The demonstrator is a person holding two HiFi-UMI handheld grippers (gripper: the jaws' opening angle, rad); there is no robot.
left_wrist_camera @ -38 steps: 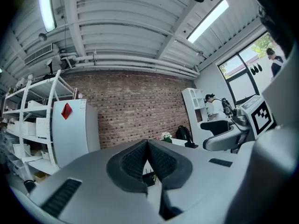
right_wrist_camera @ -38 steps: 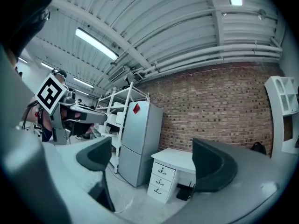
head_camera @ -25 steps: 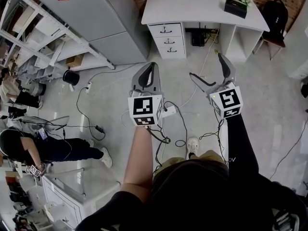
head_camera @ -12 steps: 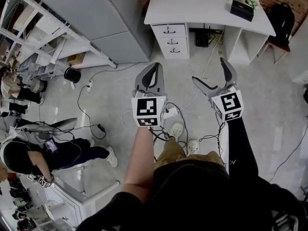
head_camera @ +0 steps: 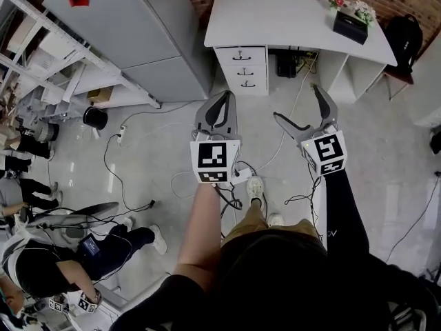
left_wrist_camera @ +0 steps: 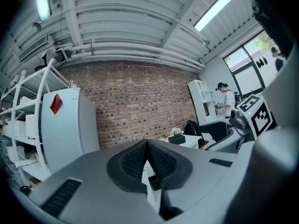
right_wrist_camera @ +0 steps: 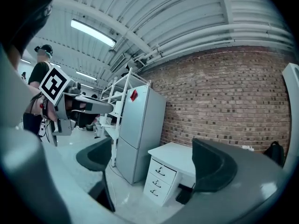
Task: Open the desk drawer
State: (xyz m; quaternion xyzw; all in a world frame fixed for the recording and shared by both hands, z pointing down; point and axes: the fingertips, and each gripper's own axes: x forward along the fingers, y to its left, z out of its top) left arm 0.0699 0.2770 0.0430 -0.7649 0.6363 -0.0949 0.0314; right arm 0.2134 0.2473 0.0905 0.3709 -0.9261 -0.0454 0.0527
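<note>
Desk (head_camera: 275, 12) has drawn nearer; left hand-held gripper (head_camera: 222, 101) closed, right hand-held gripper (head_camera: 296, 103) agape.

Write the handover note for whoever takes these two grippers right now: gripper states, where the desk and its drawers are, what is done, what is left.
Left gripper: jaws together, holding nothing.
Right gripper: jaws apart, empty.
Both are held out over the floor, short of the desk and touching nothing.
Desk: white, straight ahead against the brick wall, beside the grey cabinet.
Drawers: a stack of three under the desk's left end, all shut, each with a dark handle.
Done: nothing on the drawers yet.
Left: walk up, close a gripper on a drawer handle, likely the open right one, and pull the drawer out.
</note>
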